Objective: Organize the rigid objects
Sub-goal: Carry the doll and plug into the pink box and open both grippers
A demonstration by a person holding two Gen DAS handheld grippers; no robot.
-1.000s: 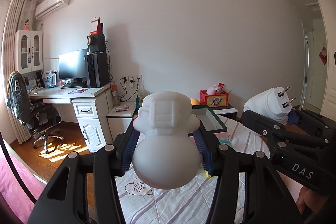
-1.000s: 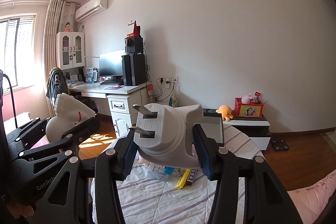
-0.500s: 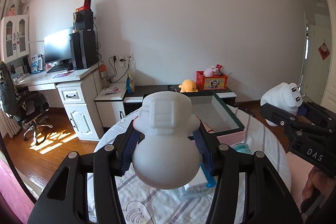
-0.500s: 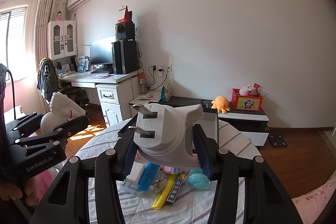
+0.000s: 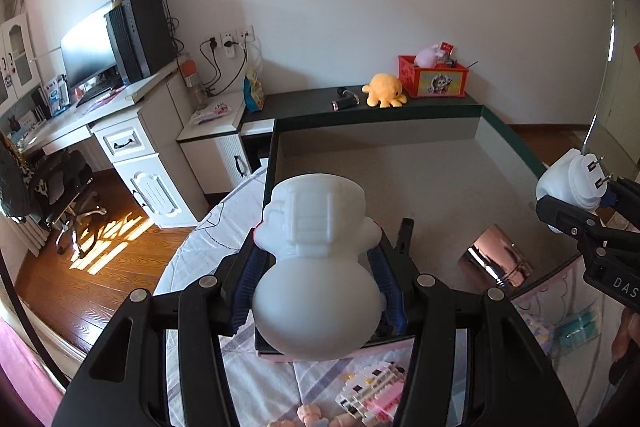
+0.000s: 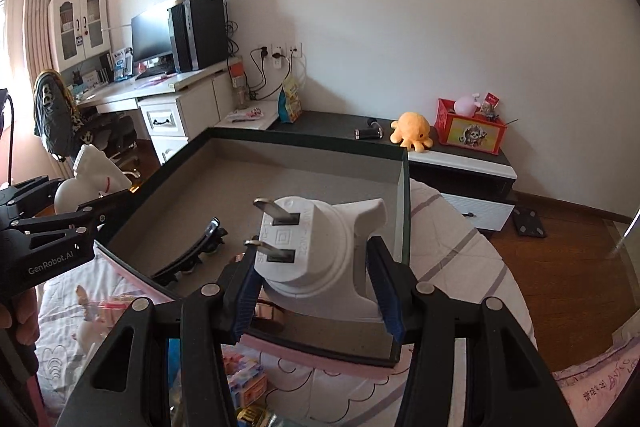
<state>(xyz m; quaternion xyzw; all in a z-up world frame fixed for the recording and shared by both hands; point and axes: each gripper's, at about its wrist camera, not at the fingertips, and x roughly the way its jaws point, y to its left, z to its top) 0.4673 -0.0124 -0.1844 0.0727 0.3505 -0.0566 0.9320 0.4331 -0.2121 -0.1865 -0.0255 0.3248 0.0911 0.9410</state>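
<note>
Two white objects are held over a dark-rimmed tray (image 5: 516, 143) on a cloth-covered round desk (image 5: 192, 247).

A white figurine (image 5: 316, 267) is pinched between the blue pads of the left tool (image 5: 318, 279), blocking much of the tray's near edge; a white plug adapter (image 6: 320, 255) is clamped in the right tool (image 6: 316, 291), prongs to the left. Inside the tray, a black hair clip (image 6: 192, 251) is shown clearly only in the right view, while the left view shows a shiny pinkish piece (image 5: 496, 259), possibly a small mirror. Toy blocks (image 5: 376, 387) and small packets lie on the cloth in front of the tray. Beyond, an orange plush octopus (image 6: 412, 131) and a red box (image 6: 472, 131) sit on a low cabinet, with a computer workstation to the left.
</note>
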